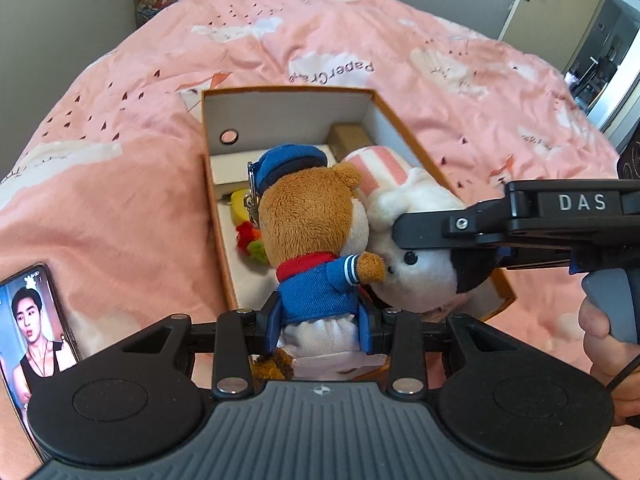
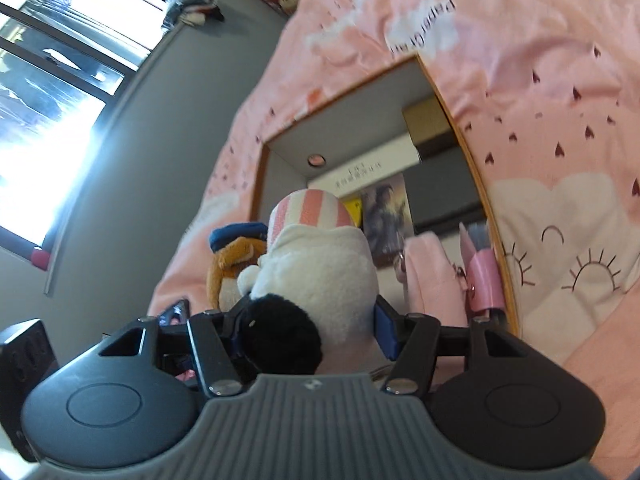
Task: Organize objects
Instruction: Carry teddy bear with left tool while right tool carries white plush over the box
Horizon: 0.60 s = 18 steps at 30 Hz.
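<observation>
The box [image 1: 404, 120] on the bed [image 1: 120, 160] already holds several things; the left tongs [image 1: 320, 320] pinch a bear toy [image 1: 312, 216] and the right tongs [image 2: 308, 320] pinch a white plush [image 2: 320, 272], both above the box, not yet placed.

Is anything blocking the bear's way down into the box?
Yes. The white plush, held by the right gripper, presses against the bear over the box; a yellow toy lies below.

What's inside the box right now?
In the box: a tan carton, a white booklet, a yellow toy, pink pouches. The held plush toys hide the rest.
</observation>
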Tool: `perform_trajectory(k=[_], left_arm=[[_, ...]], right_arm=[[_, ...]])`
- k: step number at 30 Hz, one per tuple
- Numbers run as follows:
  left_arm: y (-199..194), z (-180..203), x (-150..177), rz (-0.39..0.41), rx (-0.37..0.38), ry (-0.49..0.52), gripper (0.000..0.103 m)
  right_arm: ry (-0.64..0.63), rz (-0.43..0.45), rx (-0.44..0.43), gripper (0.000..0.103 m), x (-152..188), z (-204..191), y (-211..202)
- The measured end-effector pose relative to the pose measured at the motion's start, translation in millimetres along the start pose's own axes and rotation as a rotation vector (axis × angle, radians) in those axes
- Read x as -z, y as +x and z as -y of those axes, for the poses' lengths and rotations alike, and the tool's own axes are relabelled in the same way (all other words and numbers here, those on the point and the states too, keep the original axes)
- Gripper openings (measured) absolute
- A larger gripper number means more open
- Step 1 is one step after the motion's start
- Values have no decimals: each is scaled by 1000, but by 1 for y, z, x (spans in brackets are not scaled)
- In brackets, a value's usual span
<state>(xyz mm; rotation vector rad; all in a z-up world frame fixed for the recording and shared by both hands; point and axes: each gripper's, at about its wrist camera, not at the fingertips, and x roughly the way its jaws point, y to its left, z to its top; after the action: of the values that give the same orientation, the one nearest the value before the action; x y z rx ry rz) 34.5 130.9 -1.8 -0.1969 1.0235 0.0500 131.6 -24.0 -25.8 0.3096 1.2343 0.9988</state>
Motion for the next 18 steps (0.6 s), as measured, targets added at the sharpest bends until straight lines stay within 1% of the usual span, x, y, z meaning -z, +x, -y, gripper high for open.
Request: perform_trajectory(k=[5,11,14,18], left_arm=[[10,3,5,-31,-53,39,41],[17,13,8,-22,-114,97,42],[23,15,8,-42,-122,127,43],[28,12,9,-68,-110,126,44]], right_arm=[[-5,-40,38,62,2,3,11],[5,-86,69,62,6,4,24],[8,-97,85,62,6,5,28],[16,-115,103,62,6,7,33]])
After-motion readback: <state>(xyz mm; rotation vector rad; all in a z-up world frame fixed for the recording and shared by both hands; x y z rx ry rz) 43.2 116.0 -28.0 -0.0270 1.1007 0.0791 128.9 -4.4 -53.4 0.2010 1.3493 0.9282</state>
